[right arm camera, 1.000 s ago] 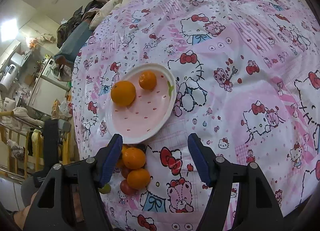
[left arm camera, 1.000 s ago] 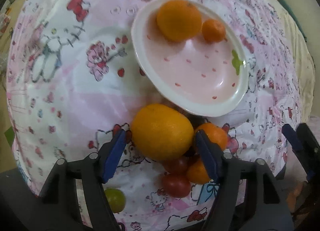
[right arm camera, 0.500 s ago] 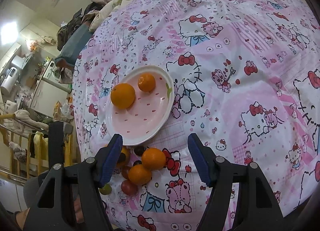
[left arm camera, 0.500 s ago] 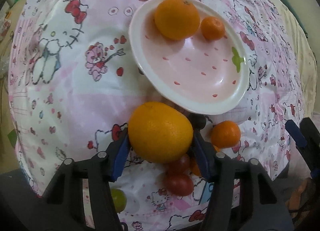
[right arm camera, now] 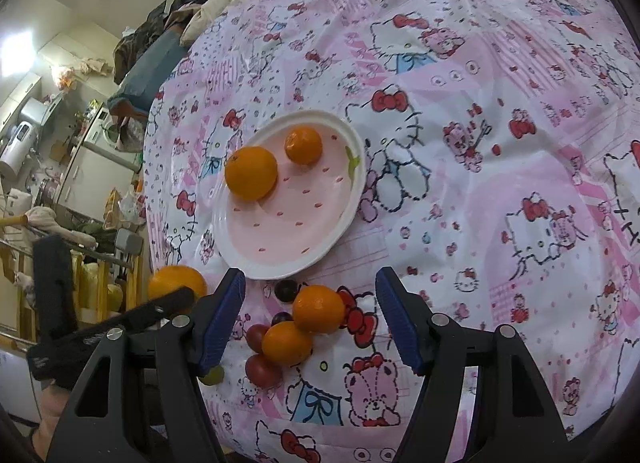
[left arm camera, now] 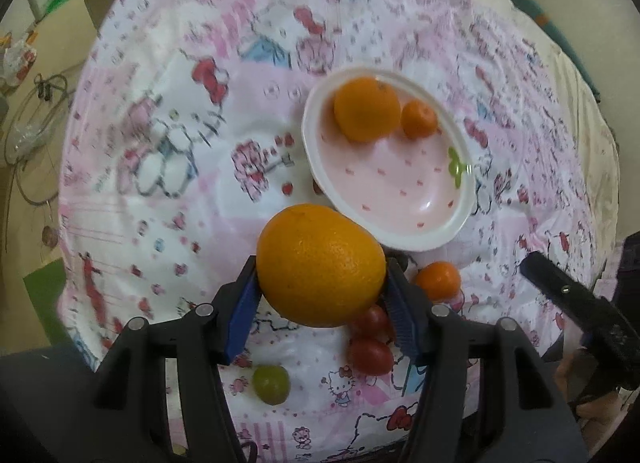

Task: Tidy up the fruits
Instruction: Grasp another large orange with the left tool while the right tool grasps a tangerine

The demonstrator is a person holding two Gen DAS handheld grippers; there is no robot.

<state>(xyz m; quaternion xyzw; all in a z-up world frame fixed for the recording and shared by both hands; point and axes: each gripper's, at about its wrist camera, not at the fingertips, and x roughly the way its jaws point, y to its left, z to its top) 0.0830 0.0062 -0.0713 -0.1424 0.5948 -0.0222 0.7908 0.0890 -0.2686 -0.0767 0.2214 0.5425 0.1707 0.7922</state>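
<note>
So my left gripper (left arm camera: 322,303) has its blue ribbed fingers (left arm camera: 240,311) pressed on both sides of a large orange (left arm camera: 320,265), a dimpled, slightly egg-shaped fruit carried clear of the bedspread (left arm camera: 160,203), just on the near side of the plate (left arm camera: 460,223). That plate is my landmark: a shallow, glossy oval dish, white at the rim and pale pink inside, speckled with small red marks and one green leaf print. It lies on a soft, wrinkled pink and white sheet printed with cartoon cats and red bows.

On the plate, at its far end, sit a round orange (left arm camera: 367,109) and a smaller mandarin (left arm camera: 419,119), touching each other.

On the near side of the plate, on the sheet, the remaining fruit lies in a loose cluster: two mandarins (right arm camera: 318,309) pressed together, smooth red cherry tomatoes (right arm camera: 262,370) beside them, and two dark grapes (right arm camera: 286,289) just off the plate's rim. A green grape (left arm camera: 271,383) lies apart from these, farthest from the plate.

My right gripper (right arm camera: 310,321) hangs above that cluster with its blue fingers (right arm camera: 218,321) standing well apart and nothing between them; the mandarins show through the gap on the sheet below. From there I see the left gripper and its orange off to the plate's near left.
</note>
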